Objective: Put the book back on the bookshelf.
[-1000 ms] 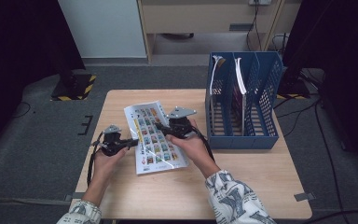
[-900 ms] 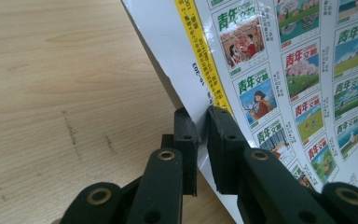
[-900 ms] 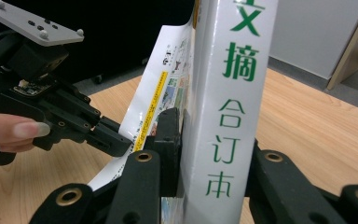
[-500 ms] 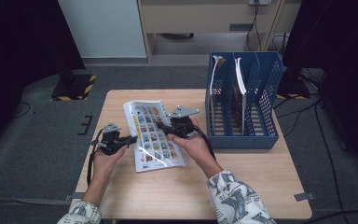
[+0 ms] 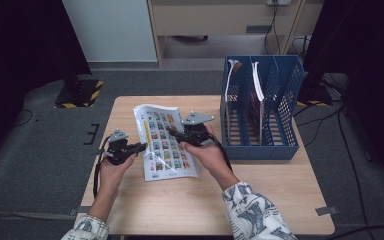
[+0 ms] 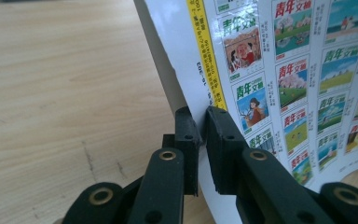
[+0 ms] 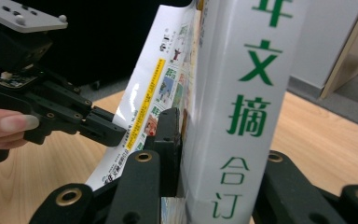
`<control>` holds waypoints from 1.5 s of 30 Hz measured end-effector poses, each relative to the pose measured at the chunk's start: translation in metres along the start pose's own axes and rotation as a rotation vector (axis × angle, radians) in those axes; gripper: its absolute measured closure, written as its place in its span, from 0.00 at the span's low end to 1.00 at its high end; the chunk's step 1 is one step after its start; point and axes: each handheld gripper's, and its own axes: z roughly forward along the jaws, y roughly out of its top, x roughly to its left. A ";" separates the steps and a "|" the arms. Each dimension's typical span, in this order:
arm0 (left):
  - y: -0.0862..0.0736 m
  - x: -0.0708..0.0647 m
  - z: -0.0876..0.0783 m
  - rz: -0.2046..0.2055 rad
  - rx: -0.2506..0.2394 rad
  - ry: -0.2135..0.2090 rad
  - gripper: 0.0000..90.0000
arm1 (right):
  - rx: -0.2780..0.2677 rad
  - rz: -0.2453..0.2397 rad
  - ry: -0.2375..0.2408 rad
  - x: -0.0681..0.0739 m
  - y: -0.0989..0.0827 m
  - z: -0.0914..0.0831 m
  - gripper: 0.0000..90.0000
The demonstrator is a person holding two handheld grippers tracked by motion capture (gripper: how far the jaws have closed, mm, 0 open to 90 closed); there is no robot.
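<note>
A thick magazine [image 5: 167, 145] with rows of small colourful cover pictures lies on the wooden table [image 5: 260, 200]. My left gripper [image 5: 142, 146] is at its left edge, shut on the lifted front cover [image 6: 279, 70]. In the left gripper view the two pads [image 6: 204, 140] pinch that sheet. My right gripper [image 5: 174, 134] is shut on the magazine's white spine [image 7: 242, 93] with green characters, and its jaws have just closed a little further on it. The right gripper view looks along its jaws [image 7: 219, 158] and also shows the left gripper [image 7: 116, 133] holding the cover.
A blue mesh file rack [image 5: 260, 140] stands on the table's right side with several upright magazines in its slots. Bare wood lies in front of the hands and to the left of the magazine. Dark floor surrounds the table.
Both grippers keep their hold on the magazine. Its far left corner has shifted slightly to the left; the hands have barely moved.
</note>
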 end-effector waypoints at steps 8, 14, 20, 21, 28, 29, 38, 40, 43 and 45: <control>0.011 -0.005 -0.011 0.026 -0.071 0.050 0.93 | -0.054 -0.023 -0.007 -0.001 0.004 -0.004 0.80; 0.011 -0.008 -0.013 0.042 -0.073 0.045 0.93 | -0.056 -0.021 0.011 -0.003 0.002 -0.009 0.78; 0.010 -0.009 -0.014 0.040 -0.079 0.042 0.93 | -0.050 -0.027 0.025 -0.001 0.002 -0.012 0.73; 0.010 -0.009 -0.014 0.040 -0.079 0.042 0.93 | -0.050 -0.027 0.025 -0.001 0.002 -0.012 0.73; 0.009 -0.007 -0.014 0.013 -0.087 0.024 0.93 | -0.047 -0.017 0.040 -0.001 0.003 -0.007 0.74; 0.009 -0.007 -0.014 0.015 -0.087 0.026 0.93 | -0.046 -0.018 0.040 -0.001 0.003 -0.007 0.75; 0.014 -0.009 -0.011 0.022 -0.092 0.042 0.94 | -0.057 -0.011 -0.016 -0.006 0.001 -0.006 0.80; 0.017 -0.010 -0.011 0.025 -0.100 0.047 0.94 | -0.069 -0.012 -0.021 -0.007 0.001 -0.005 0.80; 0.020 -0.010 -0.011 0.042 -0.107 0.058 0.94 | -0.101 -0.028 -0.035 -0.008 0.002 -0.006 0.81; 0.022 -0.011 -0.011 0.053 -0.116 0.072 0.94 | -0.115 -0.043 -0.038 -0.007 0.003 -0.006 0.81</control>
